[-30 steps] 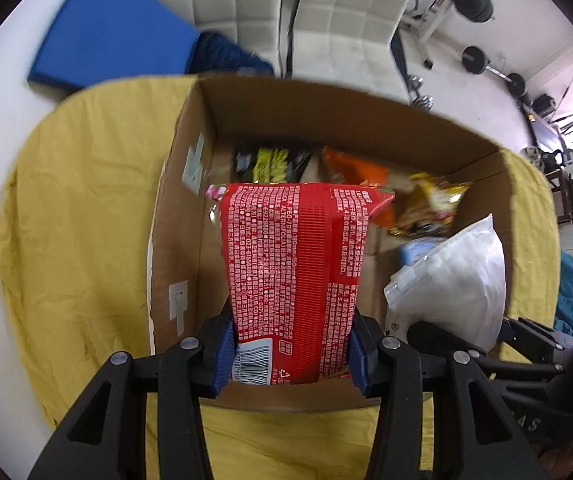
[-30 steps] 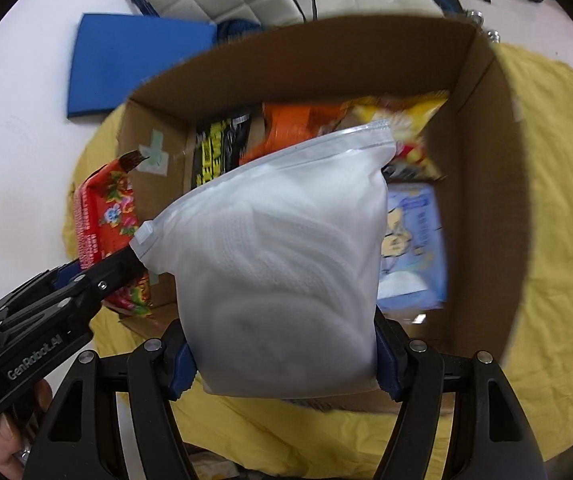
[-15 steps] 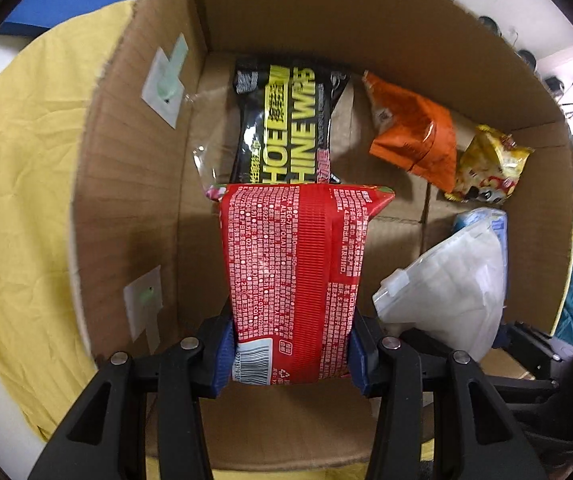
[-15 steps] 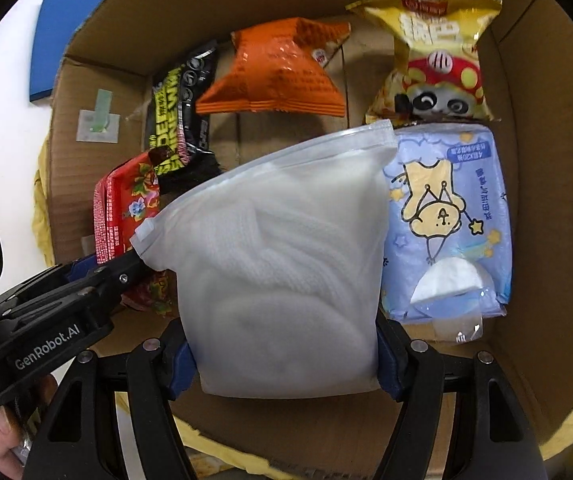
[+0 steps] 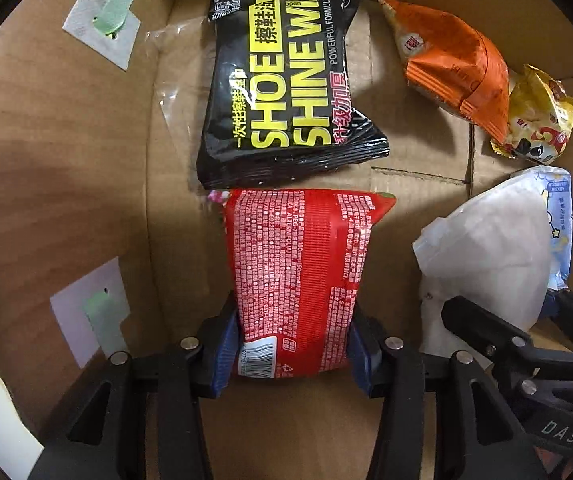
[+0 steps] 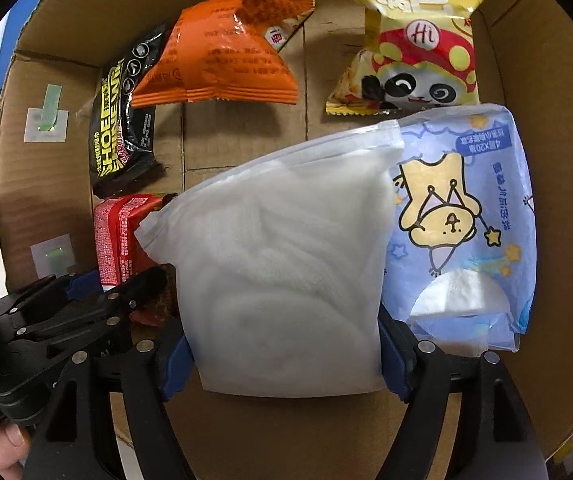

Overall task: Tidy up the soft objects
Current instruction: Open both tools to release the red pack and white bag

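The left tongs point(image 5: 292, 344) are clenched on a red packet point(image 5: 298, 276), gripped across its near end so that its long axis runs straight ahead, away from the fingers. The right tongs point(image 6: 286, 360) are clenched in the same way on a white pouch point(image 6: 282, 264), whose sealed strip points away and slightly to the right. Both loads are held inside a cardboard box point(image 5: 54, 168), low over its floor; whether either touches the floor cannot be told.

The red packet is held along the box's left wall, at the near end. Just beyond its far end, and very close to it, a black packet point(image 5: 286, 80) is lying toward the far left corner. The white pouch is held at the near middle, and just to its right a blue tissue pack point(image 6: 466, 220) is lying along the right wall. An orange packet point(image 6: 222, 56) and a yellow snack bag point(image 6: 410, 44) are lying along the far wall.

The coming release is judged to turn on the gaps straight below: bare floor is seen under each load, so a short drop should be enough.

On the black packet "SHOE SHINE" and "POWERFUL FORMULA" can be read. "Hi" is printed on the yellow bag above a panda. The red packet carries dense small print and a barcode, too fine to be read.
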Tool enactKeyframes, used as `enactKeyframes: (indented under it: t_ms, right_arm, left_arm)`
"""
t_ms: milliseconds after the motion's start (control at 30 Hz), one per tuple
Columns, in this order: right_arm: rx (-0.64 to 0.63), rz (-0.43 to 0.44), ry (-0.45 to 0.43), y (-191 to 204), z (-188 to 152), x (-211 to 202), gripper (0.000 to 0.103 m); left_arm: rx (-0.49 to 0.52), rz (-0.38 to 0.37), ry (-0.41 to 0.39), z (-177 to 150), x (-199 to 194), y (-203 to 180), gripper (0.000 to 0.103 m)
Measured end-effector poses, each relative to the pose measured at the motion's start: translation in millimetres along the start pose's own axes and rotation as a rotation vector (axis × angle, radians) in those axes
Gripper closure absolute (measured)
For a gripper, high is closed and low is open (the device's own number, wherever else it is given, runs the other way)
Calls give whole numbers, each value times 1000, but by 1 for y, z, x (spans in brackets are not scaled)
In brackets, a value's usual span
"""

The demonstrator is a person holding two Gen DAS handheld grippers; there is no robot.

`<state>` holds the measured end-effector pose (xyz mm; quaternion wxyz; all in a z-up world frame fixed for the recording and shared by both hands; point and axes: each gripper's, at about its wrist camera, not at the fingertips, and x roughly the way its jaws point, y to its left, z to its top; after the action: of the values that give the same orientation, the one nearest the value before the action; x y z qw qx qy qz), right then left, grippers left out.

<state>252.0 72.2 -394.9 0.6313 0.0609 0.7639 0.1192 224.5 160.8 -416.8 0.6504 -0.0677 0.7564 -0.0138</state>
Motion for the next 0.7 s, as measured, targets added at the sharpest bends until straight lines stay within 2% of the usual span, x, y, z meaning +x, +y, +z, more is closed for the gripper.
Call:
enactKeyframes:
  t_ms: [133,267,500,533,567,600,667,700]
  right_arm:
    - [-10,-11,0,6,4,2,23]
    - [-32,-33,-1,7,-1,-17,21]
    - [-75,-76,-41,10,-4,-43,17]
    - [-80,-86,-52,10,-5,-48,17]
    - [-81,-88,-58,9,-7,-53,16]
    - [-82,-89,-65,8,-8,-57,11]
    - [-84,-95,-83,7,-13,-66,5]
    - [-83,-98,-93,6,-14,-70,3]
  left_arm:
    - [6,20,-4,3,-9,-2,57]
    - [16,52,-18,6,-18,-16,57]
    - [-1,47,-72,2,-53,-23,55]
    - [-3,48,-86,1,-61,-24,53]
    - [-4,49,-97,-1,-67,-25,46]
    - [-5,52,-115,-3,-75,-27,35]
    - [-3,64,-151,-5,-92,-29,25]
    - [-1,78,-171,-7,-99,-31,23]
